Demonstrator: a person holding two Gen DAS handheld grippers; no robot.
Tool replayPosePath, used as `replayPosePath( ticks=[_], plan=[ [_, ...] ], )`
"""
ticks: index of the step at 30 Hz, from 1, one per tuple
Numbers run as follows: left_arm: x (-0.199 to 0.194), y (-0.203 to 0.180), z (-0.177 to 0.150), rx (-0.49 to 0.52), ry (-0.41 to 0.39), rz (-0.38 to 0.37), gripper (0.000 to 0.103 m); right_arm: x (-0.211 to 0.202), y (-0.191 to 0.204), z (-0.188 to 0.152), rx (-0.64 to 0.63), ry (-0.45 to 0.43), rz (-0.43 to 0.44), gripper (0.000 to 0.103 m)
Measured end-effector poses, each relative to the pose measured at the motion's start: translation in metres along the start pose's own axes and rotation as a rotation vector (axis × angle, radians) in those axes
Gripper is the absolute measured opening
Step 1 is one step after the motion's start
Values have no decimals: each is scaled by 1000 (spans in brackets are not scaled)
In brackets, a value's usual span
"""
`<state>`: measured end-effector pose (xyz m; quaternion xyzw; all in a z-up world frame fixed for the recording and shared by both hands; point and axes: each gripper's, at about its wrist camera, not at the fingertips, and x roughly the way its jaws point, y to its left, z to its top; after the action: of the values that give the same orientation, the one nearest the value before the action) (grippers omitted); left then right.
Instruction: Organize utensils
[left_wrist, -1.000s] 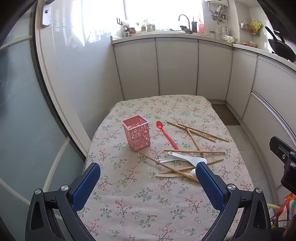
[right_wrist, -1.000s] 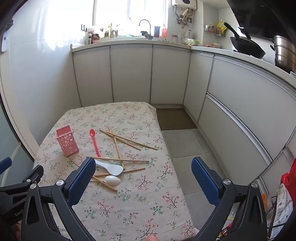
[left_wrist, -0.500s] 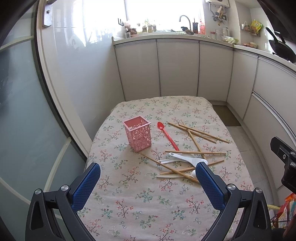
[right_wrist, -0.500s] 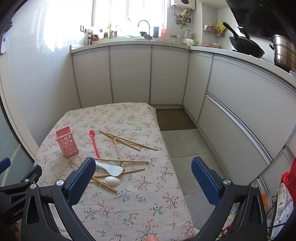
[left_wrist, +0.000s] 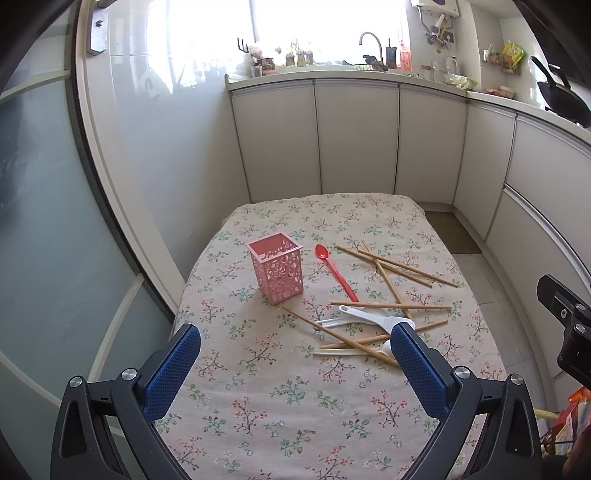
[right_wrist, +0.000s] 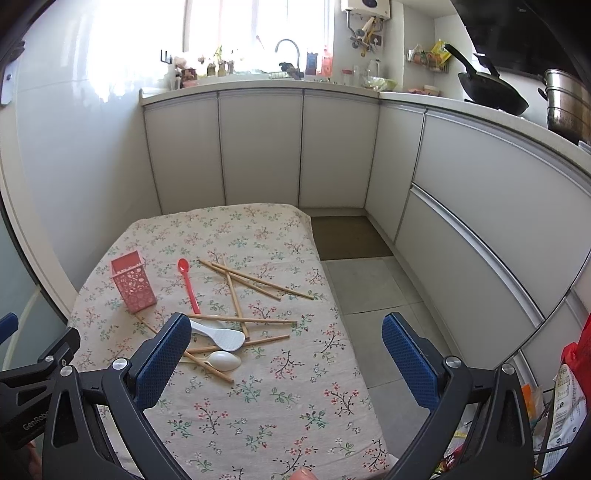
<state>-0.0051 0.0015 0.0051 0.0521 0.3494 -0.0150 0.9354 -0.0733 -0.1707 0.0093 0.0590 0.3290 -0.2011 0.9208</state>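
Note:
A pink lattice holder (left_wrist: 276, 271) (right_wrist: 133, 285) stands upright on the floral table (left_wrist: 280, 398) (right_wrist: 280, 398). To its right lie a red spoon (left_wrist: 336, 272) (right_wrist: 188, 282), several wooden chopsticks (left_wrist: 402, 267) (right_wrist: 258, 282), a white rice paddle (left_wrist: 373, 317) (right_wrist: 221, 336) and a white spoon (right_wrist: 223, 360), partly crossed over one another. My left gripper (left_wrist: 295, 338) hovers open above the table's near half, holding nothing. My right gripper (right_wrist: 286, 334) is open too, above the table's right edge, its left finger in front of the paddle's handle.
White kitchen cabinets (right_wrist: 258, 147) run behind the table and along the right, with a sink, wok and pot on the counter. A frosted glass door (left_wrist: 48, 221) stands at the left. Tiled floor (right_wrist: 369, 288) lies to the right of the table, with bags at the near right.
Both views have shifted slightly; the holder and utensils sit a touch further right in frame. Nothing on the table has moved and both grippers remain open.

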Motion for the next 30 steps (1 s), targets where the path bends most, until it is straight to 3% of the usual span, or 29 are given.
replayPosePath(
  ticks=[30],
  plan=[
    [-3, 1, 1, -2, -6, 3, 103, 0, 0, -2, 3, -7, 1, 103]
  ],
)
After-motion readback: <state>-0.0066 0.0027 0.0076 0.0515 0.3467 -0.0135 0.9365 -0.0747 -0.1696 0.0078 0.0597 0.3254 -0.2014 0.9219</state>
